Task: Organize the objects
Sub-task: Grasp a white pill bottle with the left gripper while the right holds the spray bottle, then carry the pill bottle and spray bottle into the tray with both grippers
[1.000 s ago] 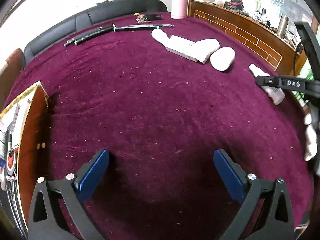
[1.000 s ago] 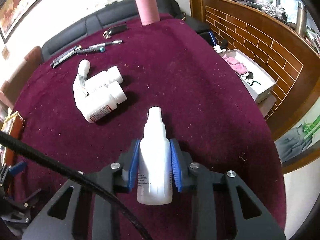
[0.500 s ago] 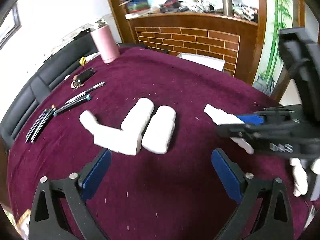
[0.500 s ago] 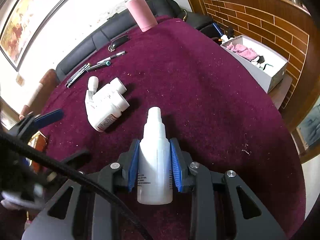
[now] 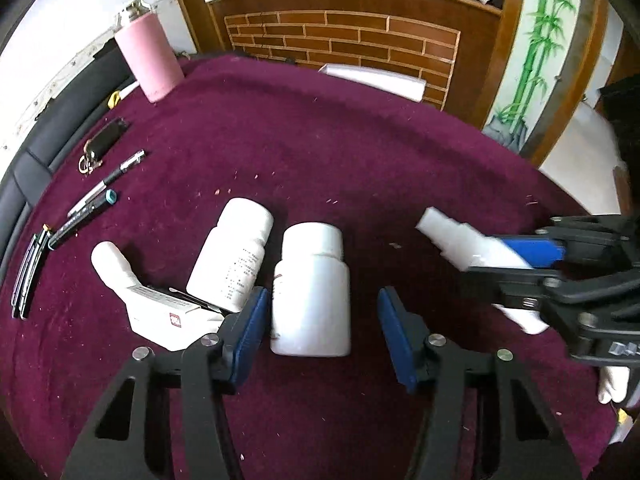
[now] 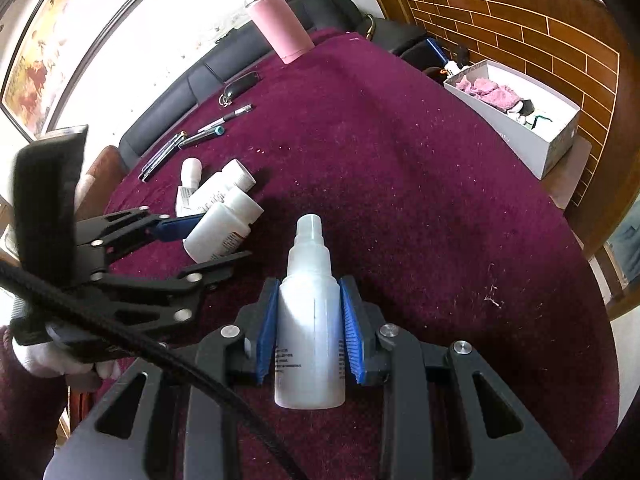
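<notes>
Left gripper [image 5: 322, 330] now over a white bottle [image 5: 310, 294], jaws narrower.
</notes>
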### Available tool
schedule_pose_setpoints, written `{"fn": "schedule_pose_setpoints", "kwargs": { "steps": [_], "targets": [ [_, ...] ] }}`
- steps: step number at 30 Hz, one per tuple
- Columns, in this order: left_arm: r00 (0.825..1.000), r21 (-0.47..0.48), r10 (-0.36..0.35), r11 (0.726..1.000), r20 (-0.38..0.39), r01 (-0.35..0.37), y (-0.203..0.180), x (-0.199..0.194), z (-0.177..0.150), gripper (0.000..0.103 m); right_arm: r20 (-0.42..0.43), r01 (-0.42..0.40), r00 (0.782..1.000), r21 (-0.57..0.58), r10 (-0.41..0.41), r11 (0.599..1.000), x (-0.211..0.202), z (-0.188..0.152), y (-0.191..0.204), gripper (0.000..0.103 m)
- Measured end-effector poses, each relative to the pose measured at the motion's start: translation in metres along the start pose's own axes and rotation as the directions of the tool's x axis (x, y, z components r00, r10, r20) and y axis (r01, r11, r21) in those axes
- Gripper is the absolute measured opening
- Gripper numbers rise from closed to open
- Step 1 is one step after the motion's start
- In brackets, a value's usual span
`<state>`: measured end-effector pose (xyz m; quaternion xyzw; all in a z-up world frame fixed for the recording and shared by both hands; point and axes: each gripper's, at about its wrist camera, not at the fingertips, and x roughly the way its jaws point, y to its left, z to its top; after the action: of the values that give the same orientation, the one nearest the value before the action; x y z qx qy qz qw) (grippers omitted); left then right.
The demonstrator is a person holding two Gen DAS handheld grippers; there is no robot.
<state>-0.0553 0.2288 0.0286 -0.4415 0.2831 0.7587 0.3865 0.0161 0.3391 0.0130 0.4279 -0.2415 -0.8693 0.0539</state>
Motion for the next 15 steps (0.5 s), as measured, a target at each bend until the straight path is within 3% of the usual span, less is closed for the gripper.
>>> {"fn": "schedule_pose_setpoints", "kwargs": {
  "steps": [5, 8, 15],
  "targets": [
    [0.999, -0.082, -0.03, 0.996, 0.031, 0.032, 0.005, 0.001, 0.002, 0.05, 0.006, 0.005, 1.0, -0.012, -0.005, 1.0, 0.001, 0.0, 0.001, 0.028],
    [0.998, -0.107, -0.033, 0.994, 0.053, 0.038, 0.002, -0.006, -0.005, 0.03, 0.01, 0.007, 1.0, -0.022, -0.007, 1.0, 0.001, 0.0, 0.001, 0.028],
    [0.991, -0.235, -0.066, 0.968, 0.113, 0.091, 0.005, -0.039, -0.041, 0.03, 0.02, -0.006, 1.0, -0.022, 0.007, 1.0, 0.002, 0.001, 0.0, 0.028]
  ]
}}
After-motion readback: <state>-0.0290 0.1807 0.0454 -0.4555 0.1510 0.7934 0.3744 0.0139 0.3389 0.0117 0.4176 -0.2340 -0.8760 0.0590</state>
